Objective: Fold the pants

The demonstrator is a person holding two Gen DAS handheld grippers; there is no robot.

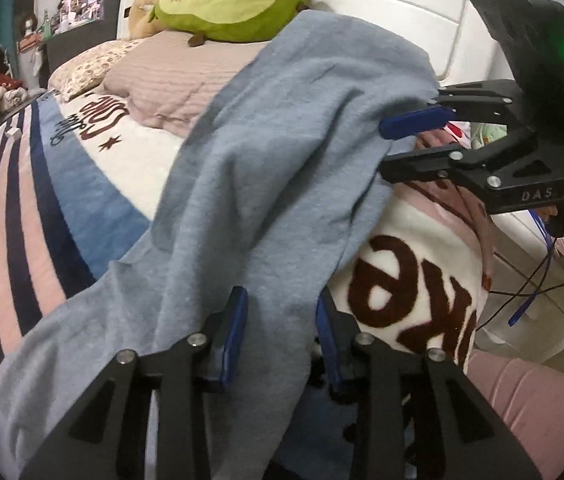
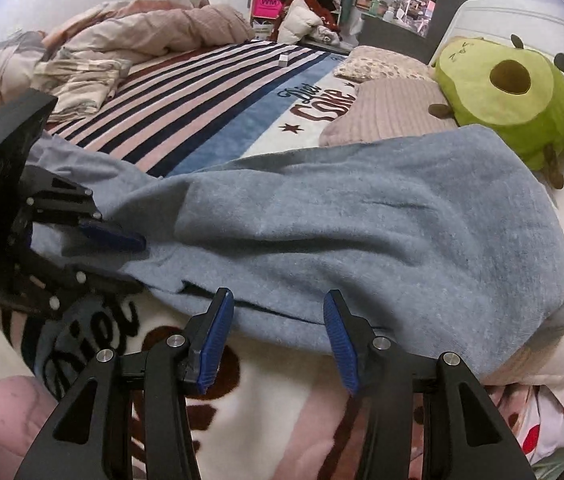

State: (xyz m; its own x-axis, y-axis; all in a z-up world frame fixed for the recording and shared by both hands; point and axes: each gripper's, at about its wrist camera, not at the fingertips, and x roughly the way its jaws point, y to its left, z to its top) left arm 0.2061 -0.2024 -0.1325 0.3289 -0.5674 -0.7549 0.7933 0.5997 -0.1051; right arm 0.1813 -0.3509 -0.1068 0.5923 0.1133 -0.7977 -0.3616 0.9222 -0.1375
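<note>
Blue pants [image 2: 362, 232] lie across near edge of the printed blanket [image 2: 266, 400]. Left gripper [image 1: 282, 332] clamps a fabric bunch. Right gripper [image 2: 278, 340] stands wide, near edge between its pads. Judgement: close fully on edge first, keep tension even, lift both ends together.

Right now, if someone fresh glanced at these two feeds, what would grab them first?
The blue-grey pants fill the middle of both views, spread across the bed's printed blanket. Fabric runs between the fingers of the left gripper, while the right gripper sits open at the near edge of the pants. Next comes the green avocado plush by the white headboard, just beyond the far end of the pants.
</note>
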